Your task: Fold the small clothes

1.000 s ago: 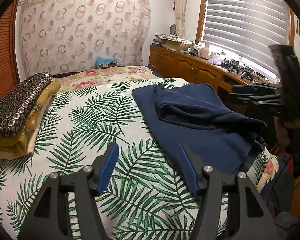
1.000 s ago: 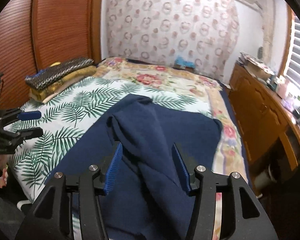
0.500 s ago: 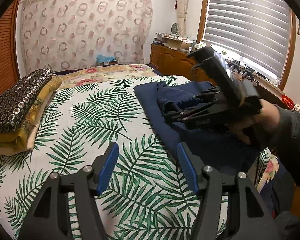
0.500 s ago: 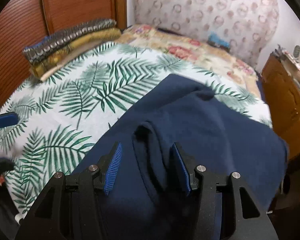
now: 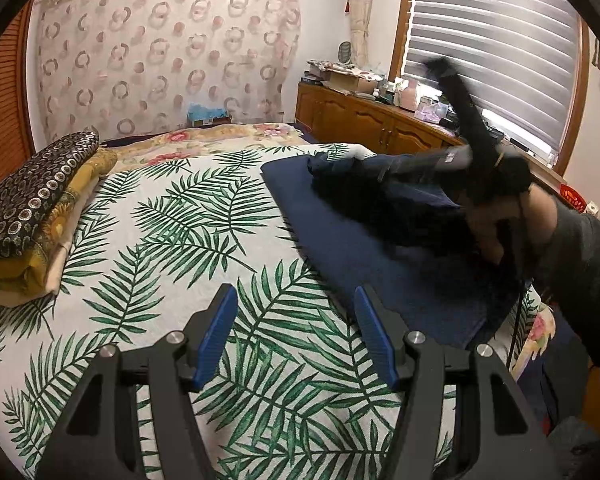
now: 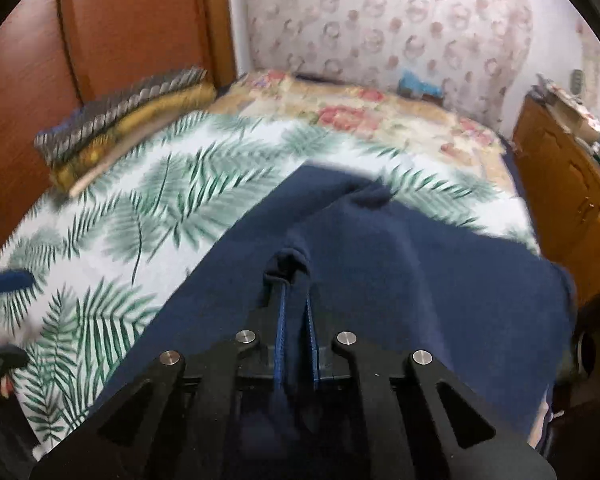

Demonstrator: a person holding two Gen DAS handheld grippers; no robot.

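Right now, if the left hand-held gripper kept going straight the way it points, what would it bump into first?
Probably the palm-leaf bedspread. The left hand-held gripper points down at bare sheet, open and empty. The navy garment lies off to the side, though depth is hard to judge.

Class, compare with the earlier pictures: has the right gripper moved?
Yes. In the left wrist view the right gripper has swung in from the window side over the navy garment, its jaws just closing on a fold.

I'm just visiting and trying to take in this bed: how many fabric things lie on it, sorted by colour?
Navy blue garment, pinched by the right gripper: 1
Black folded cloth with ring pattern: 1
Mustard yellow folded cloth beneath it: 1
Palm-leaf printed white bedspread: 1
Total: 4
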